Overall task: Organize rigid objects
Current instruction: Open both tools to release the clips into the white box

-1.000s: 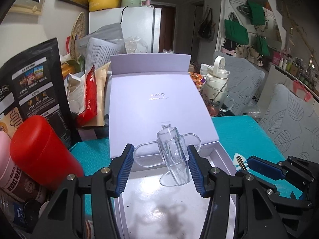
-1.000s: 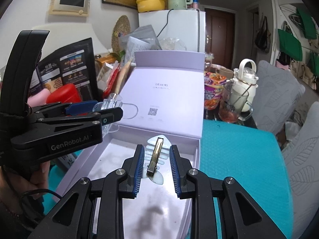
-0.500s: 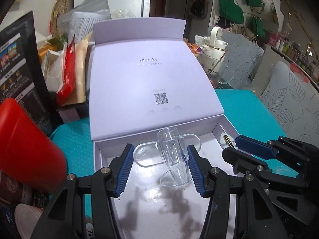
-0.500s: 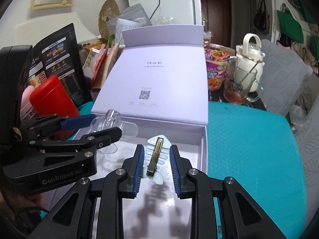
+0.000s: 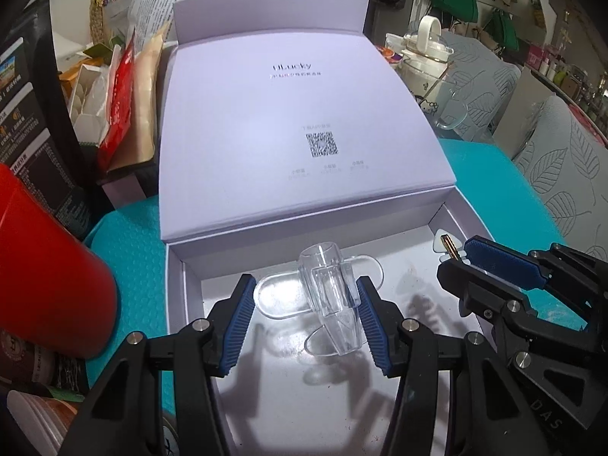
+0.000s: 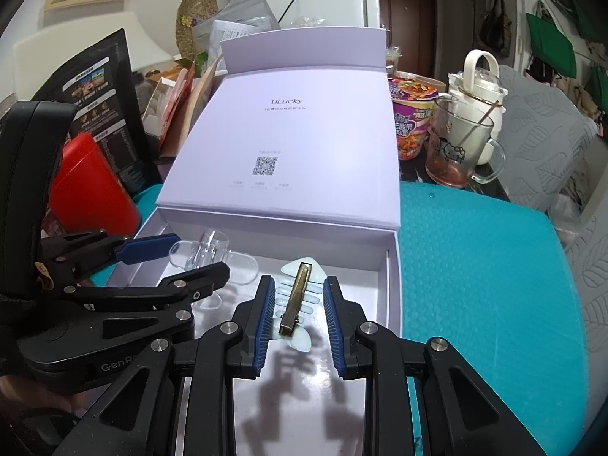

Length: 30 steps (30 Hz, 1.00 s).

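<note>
Over the open lilac box (image 5: 178,296), the left gripper (image 5: 304,309) holds a clear plastic clip (image 5: 326,288) and the right gripper (image 6: 298,306) a pale fishbone hairclip (image 6: 300,296). Best lower each flat onto the floor, well apart, before opening.
</note>
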Each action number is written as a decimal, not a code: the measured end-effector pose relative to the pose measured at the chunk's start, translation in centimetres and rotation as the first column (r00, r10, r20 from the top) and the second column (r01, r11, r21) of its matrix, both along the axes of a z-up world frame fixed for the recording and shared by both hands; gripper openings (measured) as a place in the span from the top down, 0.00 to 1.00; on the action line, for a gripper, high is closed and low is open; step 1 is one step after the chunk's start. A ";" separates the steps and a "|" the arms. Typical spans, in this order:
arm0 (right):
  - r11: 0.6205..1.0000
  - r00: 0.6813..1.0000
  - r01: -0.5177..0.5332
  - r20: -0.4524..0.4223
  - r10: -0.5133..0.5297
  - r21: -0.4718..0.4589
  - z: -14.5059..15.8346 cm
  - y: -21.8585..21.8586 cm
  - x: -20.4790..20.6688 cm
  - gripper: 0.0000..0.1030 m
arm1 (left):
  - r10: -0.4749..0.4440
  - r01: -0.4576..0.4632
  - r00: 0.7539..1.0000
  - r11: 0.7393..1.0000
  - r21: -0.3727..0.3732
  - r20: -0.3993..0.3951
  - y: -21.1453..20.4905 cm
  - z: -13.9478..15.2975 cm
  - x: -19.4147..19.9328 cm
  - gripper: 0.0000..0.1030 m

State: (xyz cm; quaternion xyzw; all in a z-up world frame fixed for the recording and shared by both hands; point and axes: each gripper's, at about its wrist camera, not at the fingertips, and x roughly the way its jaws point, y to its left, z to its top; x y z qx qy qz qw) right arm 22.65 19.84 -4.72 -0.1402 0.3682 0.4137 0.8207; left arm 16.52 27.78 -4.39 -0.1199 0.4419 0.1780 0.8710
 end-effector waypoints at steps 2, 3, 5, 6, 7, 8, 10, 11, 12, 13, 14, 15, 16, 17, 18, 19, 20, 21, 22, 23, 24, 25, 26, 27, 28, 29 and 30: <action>1.000 1.000 0.004 -0.008 -0.004 0.002 0.0 0.0 0.2 0.74 | 0.010 -0.010 1.000 1.000 -0.005 -0.016 0.2 -0.3 0.1 0.48; 1.000 1.000 0.010 -0.010 -0.010 0.002 0.0 -0.1 0.2 0.74 | 0.016 -0.016 1.000 1.000 -0.014 -0.023 0.4 -0.4 0.3 0.48; 1.000 1.000 0.019 -0.016 -0.019 -0.001 0.1 -0.2 0.4 0.74 | 0.037 -0.039 0.999 0.998 -0.039 -0.039 0.8 -0.7 0.4 0.48; 1.000 1.000 0.023 -0.018 -0.023 -0.003 0.1 -0.3 0.4 0.72 | 0.047 -0.049 0.998 0.998 -0.045 -0.046 1.0 -0.8 0.3 0.47; 1.000 0.999 0.027 -0.020 -0.027 -0.005 0.1 -0.4 0.4 0.70 | 0.053 -0.056 0.997 0.997 -0.044 -0.050 1.0 -0.8 0.3 0.45; 0.999 0.999 0.033 -0.022 -0.033 -0.007 0.1 -0.5 0.4 0.66 | 0.056 -0.058 0.997 0.998 -0.039 -0.052 0.9 -0.8 0.3 0.40; 0.999 0.999 0.040 -0.026 -0.040 -0.007 0.2 -0.9 0.4 0.65 | 0.061 -0.062 0.997 0.998 -0.030 -0.048 0.7 -0.5 0.2 0.29; 0.999 0.999 0.043 -0.029 -0.043 -0.008 0.3 -1.0 0.4 0.65 | 0.062 -0.063 0.997 0.998 -0.028 -0.044 0.6 -0.2 0.2 0.25; 0.999 0.998 0.047 -0.029 -0.047 -0.008 0.4 -1.2 0.3 0.65 | 0.065 -0.066 0.997 0.998 -0.024 -0.037 0.4 -0.1 0.2 0.24; 0.999 0.998 0.052 -0.026 -0.052 -0.010 0.5 -1.4 0.2 0.65 | 0.063 -0.064 0.997 0.998 -0.021 -0.036 0.3 0.1 0.1 0.24; 0.998 0.998 0.055 -0.022 -0.056 -0.013 0.6 -1.6 0.1 0.65 | 0.061 -0.062 0.997 0.998 -0.021 -0.037 0.1 0.2 0.1 0.24; 0.998 0.998 0.060 -0.016 -0.060 -0.016 0.8 -1.8 -0.1 0.65 | 0.059 -0.060 0.998 0.998 -0.019 -0.037 -0.1 0.3 0.1 0.24; 0.998 0.998 0.065 -0.010 -0.065 -0.017 0.9 -2.0 -0.2 0.65 | 0.056 -0.057 0.998 0.998 -0.016 -0.034 -0.3 0.5 0.1 0.24; 0.998 0.998 0.068 -0.007 -0.068 -0.018 1.0 -2.2 -0.3 0.65 | 0.052 -0.052 0.998 0.999 -0.014 -0.029 -0.4 0.7 -0.1 0.24; 0.997 0.997 0.072 -0.003 -0.072 -0.018 1.2 -2.4 -0.4 0.65 | 0.049 -0.050 0.999 0.999 -0.011 -0.023 -0.5 1.0 -0.1 0.24; 0.997 0.997 0.078 0.001 -0.078 -0.018 1.4 -2.7 -0.6 0.65 | 0.046 -0.046 0.999 0.999 -0.001 -0.013 -0.8 1.3 -0.1 0.24; 0.997 0.997 0.082 0.003 -0.082 -0.017 1.5 -2.9 -0.6 0.65 | 0.045 -0.045 0.999 0.999 0.009 -0.009 -1.0 1.5 -0.2 0.24; 0.996 0.996 0.085 0.005 -0.085 -0.016 1.7 -3.1 -0.7 0.65 | 0.046 -0.046 0.999 0.999 0.014 -0.004 -1.0 1.6 -0.4 0.24; 0.996 0.996 0.090 0.008 -0.090 -0.015 1.9 -3.4 -0.9 0.65 | 0.043 -0.043 0.999 0.999 0.018 0.000 -1.2 1.9 -0.6 0.24; 0.996 0.996 0.093 0.012 -0.093 -0.015 2.0 -3.5 -1.0 0.65 | 0.039 -0.039 0.999 0.999 0.016 0.007 -1.4 2.2 -0.7 0.24; 0.995 0.995 0.097 0.018 -0.097 -0.012 2.3 -3.8 -1.2 0.65 | 0.035 -0.035 0.999 0.999 0.014 0.016 -1.4 2.4 -0.9 0.24; 0.995 0.995 0.102 0.023 -0.102 -0.008 2.6 -4.1 -1.3 0.65 | 0.032 -0.032 0.999 0.999 0.015 0.027 -1.6 2.8 -1.2 0.24; 0.994 0.994 0.105 0.026 -0.105 -0.004 2.9 -4.2 -1.5 0.65 | 0.030 -0.030 0.999 0.999 0.018 0.037 -1.8 3.1 -1.5 0.24; 0.994 0.994 0.110 0.029 -0.109 0.001 3.2 -4.4 -1.6 0.65 | 0.025 -0.026 0.999 0.999 0.023 0.048 -2.0 3.6 -1.7 0.24; 0.993 0.993 0.114 0.034 -0.114 0.009 3.6 -4.7 -1.9 0.65 | 0.022 -0.023 0.998 0.999 0.025 0.057 -2.2 4.0 -2.0 0.24; 0.993 0.993 0.115 0.039 -0.115 0.013 4.0 -4.9 -2.2 0.65 | 0.020 -0.021 0.998 0.999 0.026 0.066 -2.4 4.3 -2.1 0.24; 0.993 0.992 0.116 0.047 -0.117 0.018 4.4 -5.2 -2.5 0.65 | 0.017 -0.019 0.997 0.999 0.028 0.072 -2.6 4.6 -2.2 0.24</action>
